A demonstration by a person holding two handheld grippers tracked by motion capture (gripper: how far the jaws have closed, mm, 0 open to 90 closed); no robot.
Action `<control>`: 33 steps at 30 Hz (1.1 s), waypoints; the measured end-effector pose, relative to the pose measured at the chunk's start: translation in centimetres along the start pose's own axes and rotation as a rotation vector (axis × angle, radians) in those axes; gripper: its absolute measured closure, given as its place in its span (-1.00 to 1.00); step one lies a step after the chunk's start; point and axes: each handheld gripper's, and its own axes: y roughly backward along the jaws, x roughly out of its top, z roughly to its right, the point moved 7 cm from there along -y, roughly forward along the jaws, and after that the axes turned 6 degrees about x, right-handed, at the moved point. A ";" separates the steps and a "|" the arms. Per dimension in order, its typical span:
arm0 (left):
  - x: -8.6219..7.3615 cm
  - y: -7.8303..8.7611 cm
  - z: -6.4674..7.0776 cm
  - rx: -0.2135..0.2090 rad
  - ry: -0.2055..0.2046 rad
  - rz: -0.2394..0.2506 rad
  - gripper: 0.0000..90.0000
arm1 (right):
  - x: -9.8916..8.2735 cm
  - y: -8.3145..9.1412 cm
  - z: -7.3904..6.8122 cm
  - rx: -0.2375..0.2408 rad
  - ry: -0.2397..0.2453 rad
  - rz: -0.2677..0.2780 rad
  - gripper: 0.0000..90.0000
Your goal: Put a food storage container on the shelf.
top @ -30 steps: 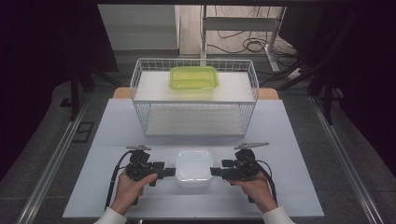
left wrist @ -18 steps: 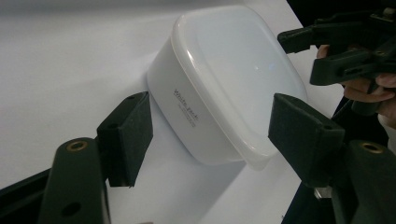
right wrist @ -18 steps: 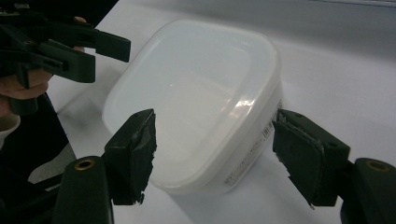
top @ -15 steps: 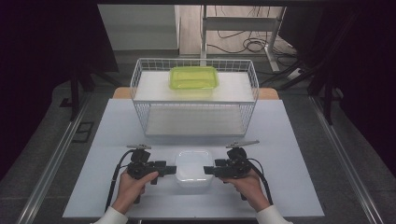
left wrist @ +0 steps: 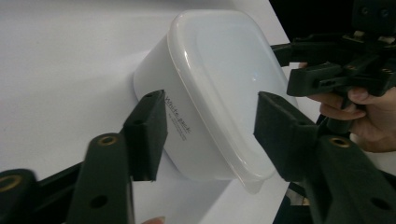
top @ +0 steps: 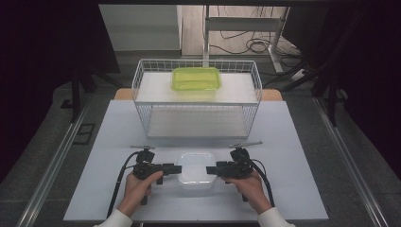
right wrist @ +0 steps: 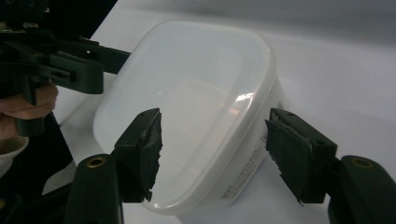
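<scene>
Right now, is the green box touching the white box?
Apart. The high view shows the green box up on the wire basket's top shelf, while the white box sits on the table nearer the person.

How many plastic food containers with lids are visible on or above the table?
2. A white translucent plastic container with a lid stands on the table near the person, between the two grippers. A yellow-green plastic container with a lid sits on top of the white wire basket farther away.
</scene>
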 end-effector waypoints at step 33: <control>-0.7 -0.1 0.3 -0.052 0.065 0.008 0.50 | -0.5 1.2 0.5 0.095 -0.179 0.000 0.49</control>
